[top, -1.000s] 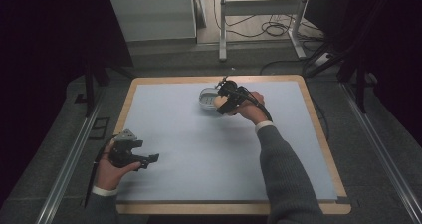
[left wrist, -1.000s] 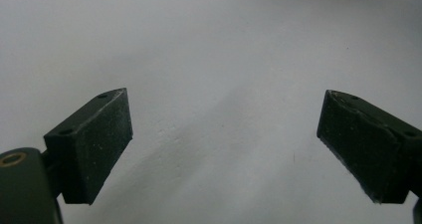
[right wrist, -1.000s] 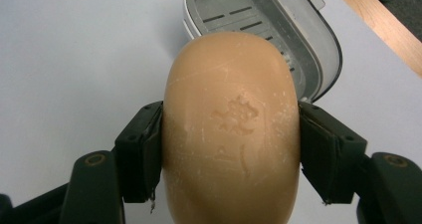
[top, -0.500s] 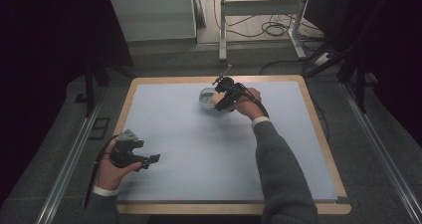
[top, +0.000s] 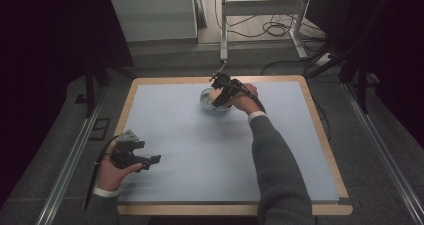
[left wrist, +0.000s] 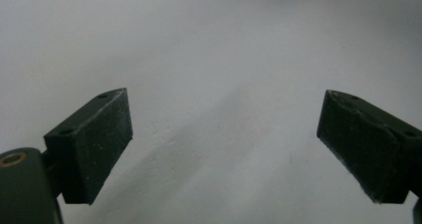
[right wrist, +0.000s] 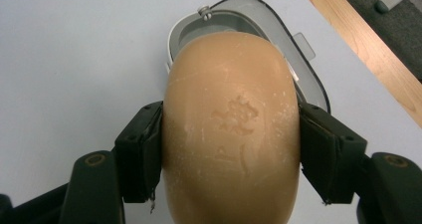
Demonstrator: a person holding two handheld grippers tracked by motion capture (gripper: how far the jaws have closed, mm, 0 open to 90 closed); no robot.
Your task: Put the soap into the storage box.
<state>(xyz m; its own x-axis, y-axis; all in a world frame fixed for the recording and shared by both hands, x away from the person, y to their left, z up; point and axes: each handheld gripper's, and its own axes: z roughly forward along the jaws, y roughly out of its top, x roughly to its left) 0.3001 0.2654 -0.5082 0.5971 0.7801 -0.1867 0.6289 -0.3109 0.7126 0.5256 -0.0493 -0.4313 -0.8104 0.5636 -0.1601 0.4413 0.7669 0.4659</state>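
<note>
Right gripper (top: 219,96) over soap dish (top: 210,101)

The soap bar (right wrist: 231,129) bears a stamped mark, too worn to read.

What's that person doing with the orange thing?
A person holds a gripper in each hand. The right gripper is squeezing a tan bar of soap just above an open soap dish near the table's far edge. The left gripper is open, holding nothing, near the front left corner.
</note>
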